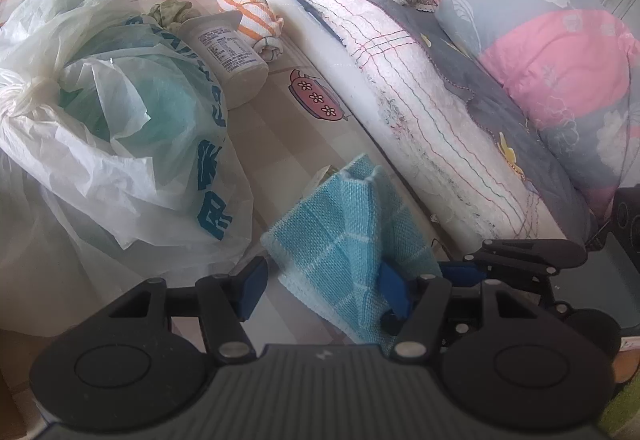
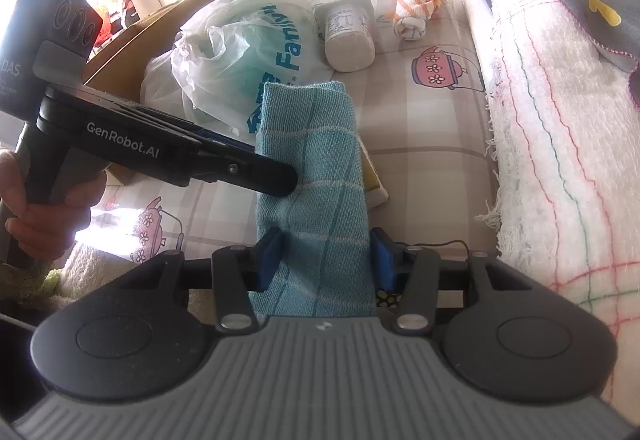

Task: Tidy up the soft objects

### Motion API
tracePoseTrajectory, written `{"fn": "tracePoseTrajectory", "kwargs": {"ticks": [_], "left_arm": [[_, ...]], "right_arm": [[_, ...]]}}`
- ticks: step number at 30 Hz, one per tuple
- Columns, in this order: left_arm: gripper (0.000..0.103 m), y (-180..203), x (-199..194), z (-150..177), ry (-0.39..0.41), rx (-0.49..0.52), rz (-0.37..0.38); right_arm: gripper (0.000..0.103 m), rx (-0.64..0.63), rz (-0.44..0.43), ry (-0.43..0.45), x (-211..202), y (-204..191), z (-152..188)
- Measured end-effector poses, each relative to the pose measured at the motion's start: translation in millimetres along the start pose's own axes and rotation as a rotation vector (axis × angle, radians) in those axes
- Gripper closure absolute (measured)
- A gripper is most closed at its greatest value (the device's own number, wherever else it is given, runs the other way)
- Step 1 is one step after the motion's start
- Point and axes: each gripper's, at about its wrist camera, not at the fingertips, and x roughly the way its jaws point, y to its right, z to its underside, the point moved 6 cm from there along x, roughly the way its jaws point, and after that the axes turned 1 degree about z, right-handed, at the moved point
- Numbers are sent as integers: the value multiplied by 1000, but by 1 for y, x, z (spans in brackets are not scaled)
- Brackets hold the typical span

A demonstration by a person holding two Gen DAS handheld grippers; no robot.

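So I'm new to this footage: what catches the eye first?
The blue cloth, standing between both grippers in the foreground. The right gripper has it between its pads, and the left gripper reaches in from the side. Behind it lies a big white plastic bag, with a striped sock roll further back.

Cloth (image 2: 316, 176) before plastic bag (image 2: 240, 52); jar (image 2: 348, 36) right of bag.

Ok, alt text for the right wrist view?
A folded blue checked cloth stands between the fingers of the right gripper, with the left gripper reaching in from the left against its side. Behind, on the checked tablecloth, lie a plastic bag and a white bottle.
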Motion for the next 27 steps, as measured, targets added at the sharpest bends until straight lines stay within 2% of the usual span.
{"fn": "tracePoseTrajectory", "kwargs": {"ticks": [6, 16, 18, 20, 21, 23, 27], "left_arm": [[33, -5, 1, 6, -47, -64, 58], [29, 6, 12, 6, -67, -60, 102], [31, 8, 12, 6, -63, -58, 102], [44, 9, 11, 7, -68, -66, 116], [45, 9, 11, 7, -72, -71, 124], [56, 9, 9, 8, -69, -72, 134], [66, 10, 1, 9, -66, -69, 140]], "right_arm": [[65, 30, -11, 12, 0, 1, 2], [74, 87, -27, 34, -1, 0, 5], [76, 96, -25, 38, -1, 0, 6], [78, 107, -26, 43, -2, -1, 6], [80, 111, -25, 44, -3, -1, 6], [82, 115, -21, 45, -4, -3, 7], [85, 120, -23, 56, -7, -7, 7]]}}
